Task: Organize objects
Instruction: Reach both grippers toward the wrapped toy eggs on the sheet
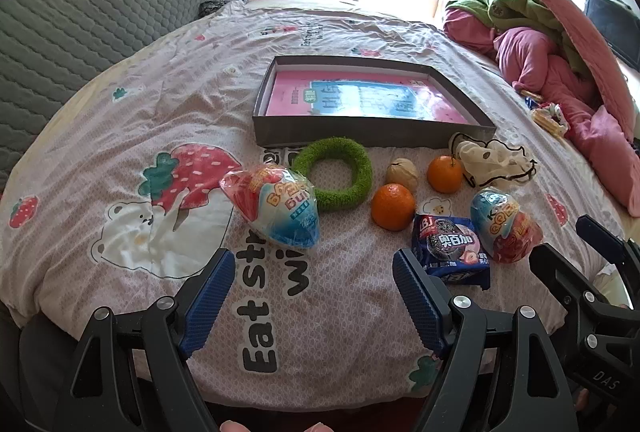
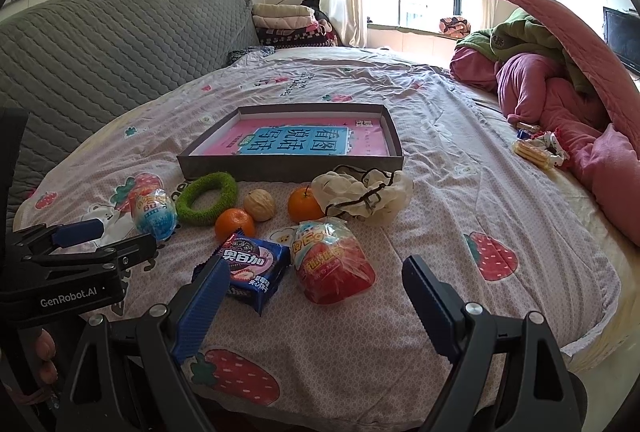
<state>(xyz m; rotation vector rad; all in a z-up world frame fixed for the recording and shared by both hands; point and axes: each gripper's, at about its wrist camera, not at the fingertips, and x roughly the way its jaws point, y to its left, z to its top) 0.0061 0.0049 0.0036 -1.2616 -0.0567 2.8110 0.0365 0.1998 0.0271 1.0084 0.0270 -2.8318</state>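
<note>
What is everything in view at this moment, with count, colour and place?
box: 1, grey, shallow, mid-bed, pink-and-blue book inside
ring: 1, green, fuzzy, just before the box
oranges: 2, orange, in front of the box, walnut between them
walnut: 1, tan, beside the ring
egg-shaped snack packs: 2, red, white and blue, one at each end of the row
cookie pack: 1, dark blue, nearest the grippers
drawstring pouch: 1, cream, right of the oranges
bedsheet: 1, pink, strawberry print
quilts: pink and green, piled at right
left gripper: open, empty
right gripper: open, empty
</note>
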